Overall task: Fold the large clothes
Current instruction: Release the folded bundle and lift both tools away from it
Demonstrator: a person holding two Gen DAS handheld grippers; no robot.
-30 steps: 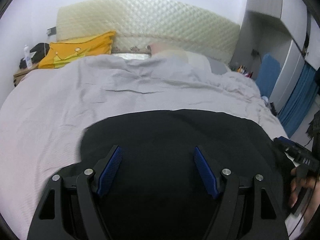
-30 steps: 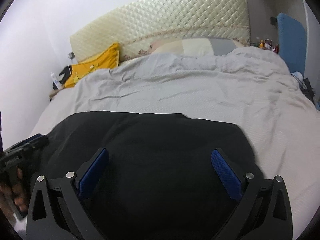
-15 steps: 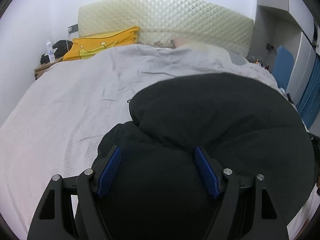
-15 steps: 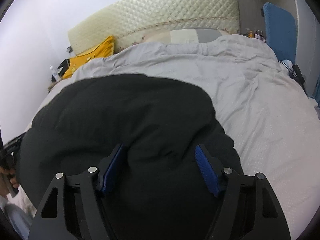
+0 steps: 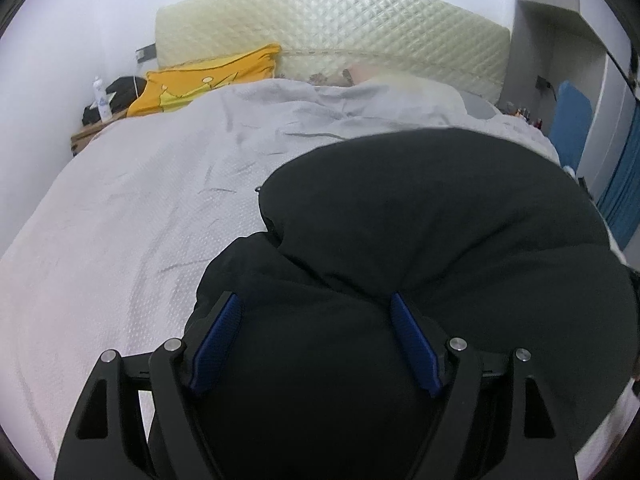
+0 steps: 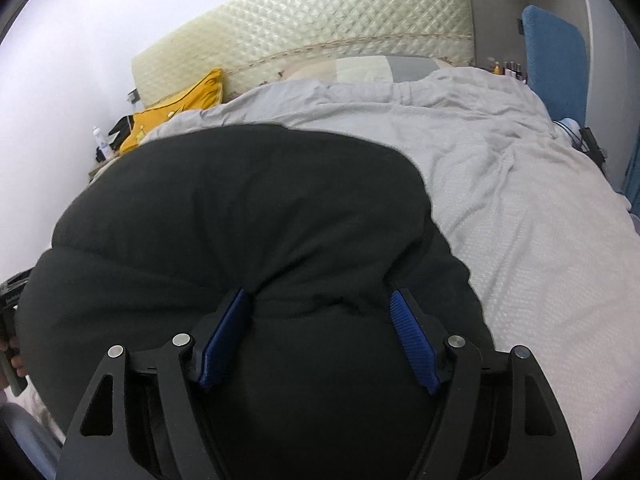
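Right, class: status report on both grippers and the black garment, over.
Left gripper: jaws clamped on black garment. Right gripper: jaws just closed in, clamped on it too. Garment bunched, doubled over on grey bedcover. Nothing in the way.

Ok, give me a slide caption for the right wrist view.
Right claw clamps a bunched fold of the black garment on the grey bedspread.

walls: white (image 5: 100, 20) | headboard: cream quilted (image 5: 332, 28) | bed: grey cover (image 5: 120, 240) | curtain: blue (image 5: 622, 184)
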